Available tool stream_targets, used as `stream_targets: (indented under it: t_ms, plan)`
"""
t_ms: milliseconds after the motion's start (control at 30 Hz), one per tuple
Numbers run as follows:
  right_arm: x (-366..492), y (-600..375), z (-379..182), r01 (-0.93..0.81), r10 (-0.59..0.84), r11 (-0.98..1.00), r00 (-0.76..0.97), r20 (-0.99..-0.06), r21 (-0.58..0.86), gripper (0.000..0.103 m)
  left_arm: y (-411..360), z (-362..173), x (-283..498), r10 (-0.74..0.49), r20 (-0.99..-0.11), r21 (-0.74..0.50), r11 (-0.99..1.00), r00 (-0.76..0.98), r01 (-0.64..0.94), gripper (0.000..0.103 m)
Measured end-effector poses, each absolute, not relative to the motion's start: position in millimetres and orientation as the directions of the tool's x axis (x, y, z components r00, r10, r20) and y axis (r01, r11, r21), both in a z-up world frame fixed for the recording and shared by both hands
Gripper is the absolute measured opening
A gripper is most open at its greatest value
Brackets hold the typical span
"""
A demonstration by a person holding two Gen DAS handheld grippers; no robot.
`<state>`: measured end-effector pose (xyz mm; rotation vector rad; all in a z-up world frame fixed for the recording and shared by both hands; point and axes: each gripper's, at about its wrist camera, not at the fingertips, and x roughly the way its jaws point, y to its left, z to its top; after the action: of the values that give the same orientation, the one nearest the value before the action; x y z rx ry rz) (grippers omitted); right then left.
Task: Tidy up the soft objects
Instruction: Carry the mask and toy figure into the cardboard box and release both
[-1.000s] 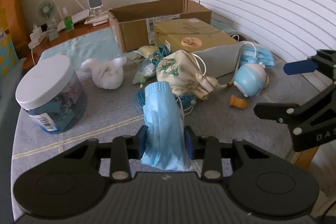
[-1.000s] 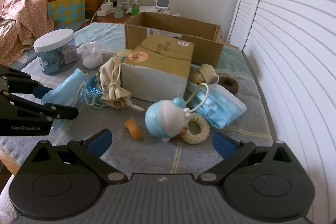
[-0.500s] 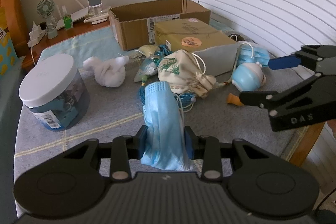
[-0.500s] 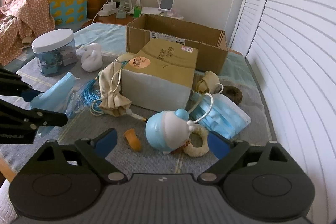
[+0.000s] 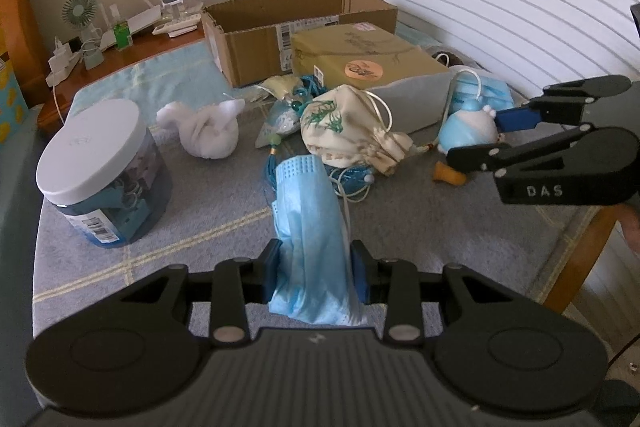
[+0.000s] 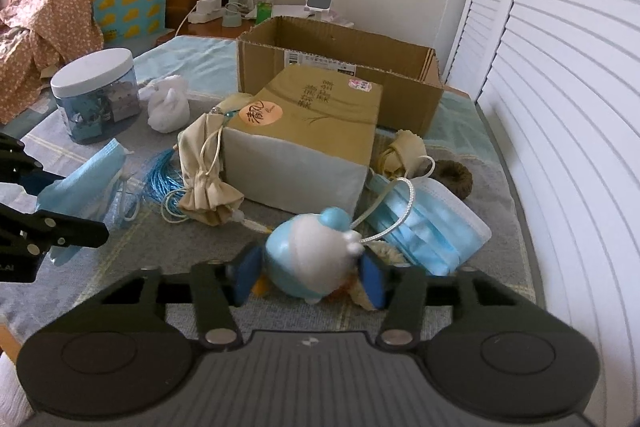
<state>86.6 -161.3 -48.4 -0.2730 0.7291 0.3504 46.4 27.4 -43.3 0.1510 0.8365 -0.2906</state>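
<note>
Right tool (image 6: 308,277), jaws just closing around round blue-and-white plush toy (image 6: 310,259), ready to lift; left tool (image 5: 316,269) clamps crumpled blue face mask (image 5: 310,227).

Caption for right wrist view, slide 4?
Right gripper closing around the blue-and-white toy beside a face-mask stack.

Left gripper (image 5: 316,269), pointing steeply downward, has its blue pads clamped on a folded blue face mask (image 5: 310,211). At its two o'clock, the right gripper (image 6: 310,273) angles down likewise, its jaws just closing around a round blue-and-white toy (image 6: 310,259), pads against its sides.
</note>
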Motion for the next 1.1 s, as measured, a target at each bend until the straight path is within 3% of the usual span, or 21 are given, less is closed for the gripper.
stream_targets:
  t_ms: [600,1100]
  plan:
    - [51,-183,-8,-0.419,0.283,0.906,0.706,-0.650,-0.061,0.054,34,1,40,-0.209,-0.748,0.048,0.930,0.629,0.365,0.035]
    - [69,-187,18,-0.411,0.305,0.911,0.730,-0.612,-0.036,0.053,13,62,172,-0.229,-0.656,0.077,0.928,0.719,0.366,0.035]
